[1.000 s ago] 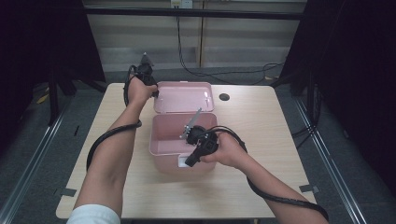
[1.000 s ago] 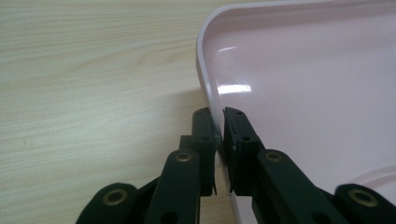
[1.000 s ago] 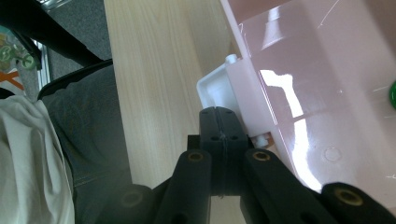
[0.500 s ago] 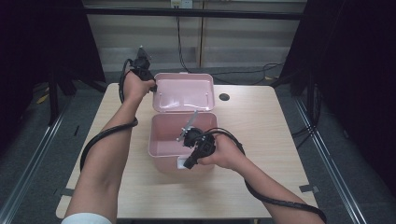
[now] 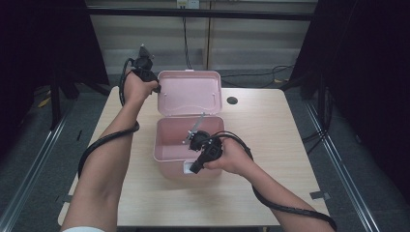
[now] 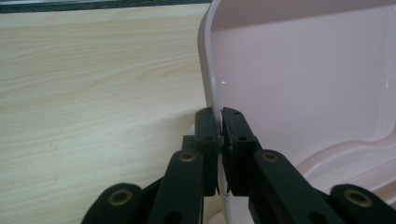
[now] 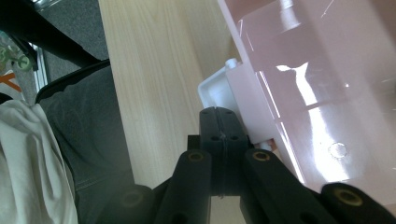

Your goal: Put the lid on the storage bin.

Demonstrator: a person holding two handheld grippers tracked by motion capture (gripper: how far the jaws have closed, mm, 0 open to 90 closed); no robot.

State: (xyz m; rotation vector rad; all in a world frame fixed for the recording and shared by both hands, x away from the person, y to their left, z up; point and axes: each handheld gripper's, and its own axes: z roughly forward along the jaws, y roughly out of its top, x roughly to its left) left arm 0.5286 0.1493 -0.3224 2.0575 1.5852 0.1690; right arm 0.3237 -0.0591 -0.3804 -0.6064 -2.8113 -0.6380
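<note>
1. High view: we see the pink box (image 5: 188, 145) in the middle of the table (image 5: 270, 145). Its lid (image 5: 189, 93), which lay further back a second ago, now stands close to upright. The left gripper (image 5: 155, 87) holds the lid's left edge and has risen with it. The right gripper (image 5: 200, 159) rests at the box's front wall, where it was before.
2. Left gripper view: the jaws are narrow, pinching the lid rim (image 6: 211, 70) between the pads.
3. Right gripper view: the jaws are fully together with nothing between them, beside the white latch (image 7: 217, 91) on the box front.
4. We judge that the lid is being swung closed; the right gripper steadies the box.
</note>
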